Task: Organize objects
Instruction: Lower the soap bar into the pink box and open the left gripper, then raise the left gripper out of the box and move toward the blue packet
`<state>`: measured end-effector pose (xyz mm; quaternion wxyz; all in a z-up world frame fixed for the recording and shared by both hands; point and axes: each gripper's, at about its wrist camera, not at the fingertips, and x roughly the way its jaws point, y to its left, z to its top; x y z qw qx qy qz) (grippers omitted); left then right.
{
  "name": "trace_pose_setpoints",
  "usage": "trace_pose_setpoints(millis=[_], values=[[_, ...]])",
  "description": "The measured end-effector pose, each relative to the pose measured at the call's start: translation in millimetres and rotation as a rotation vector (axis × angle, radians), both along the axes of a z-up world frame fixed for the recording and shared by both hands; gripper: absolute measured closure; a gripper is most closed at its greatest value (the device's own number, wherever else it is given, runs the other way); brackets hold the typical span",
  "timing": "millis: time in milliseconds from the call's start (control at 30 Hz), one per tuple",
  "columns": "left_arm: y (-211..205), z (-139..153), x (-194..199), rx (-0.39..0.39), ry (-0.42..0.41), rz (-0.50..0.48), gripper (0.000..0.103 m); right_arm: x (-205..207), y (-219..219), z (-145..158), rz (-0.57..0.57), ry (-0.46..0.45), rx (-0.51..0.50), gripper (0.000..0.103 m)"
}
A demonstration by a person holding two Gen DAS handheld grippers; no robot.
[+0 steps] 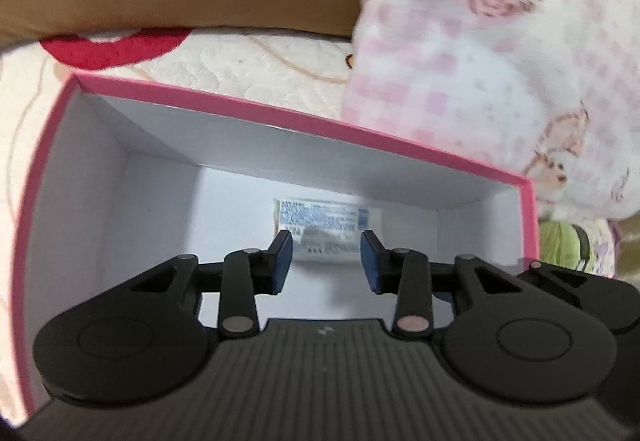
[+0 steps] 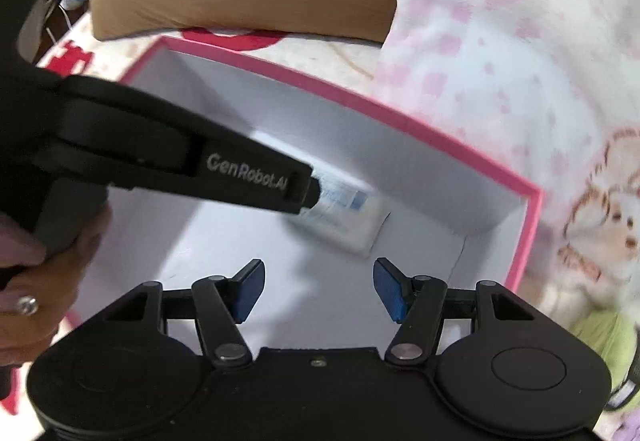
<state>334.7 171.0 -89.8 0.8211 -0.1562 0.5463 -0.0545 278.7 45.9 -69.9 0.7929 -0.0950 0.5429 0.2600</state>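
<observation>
The left gripper (image 1: pixel 326 261) is seen with fingers apart and nothing held. The white packet (image 1: pixel 320 231) lies flat in the pink box (image 1: pixel 280 111), at twelve o'clock; it is judged light and soft, best taken across its short sides. The right gripper (image 2: pixel 318 289) is also open and empty. The box walls and a pink blanket (image 2: pixel 500 61) at two o'clock crowd the approach.

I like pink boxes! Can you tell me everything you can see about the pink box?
The pink box is an open, lidless rectangle that looks like cardboard: pink outside and along the rim, plain white inside. It sits on a cream quilted cover, beside a pink flowered blanket. One small white packet with blue print lies flat on its floor by the far wall. Both claws hang over it, touching nothing.
</observation>
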Motion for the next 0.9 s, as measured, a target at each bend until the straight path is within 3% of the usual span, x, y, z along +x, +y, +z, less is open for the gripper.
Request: trace_pose_setpoints(millis=[367,633,900], values=[[-6.9,42.0,-46.2,0.077,0.003,-0.045,0.056,-42.0,-32.2,59.0,0.000,-0.050,0.036,0.038],[-17.8,84.3,-92.0,0.111,0.005,-0.098,0.046,-64.2,-73.7,68.0,-0.021,-0.090,0.046,0.017],[-20.8,122.1,-139.9,0.114,-0.036,-0.106,0.026,-101.4,-83.7,94.0,0.017,-0.148,0.019,0.016]])
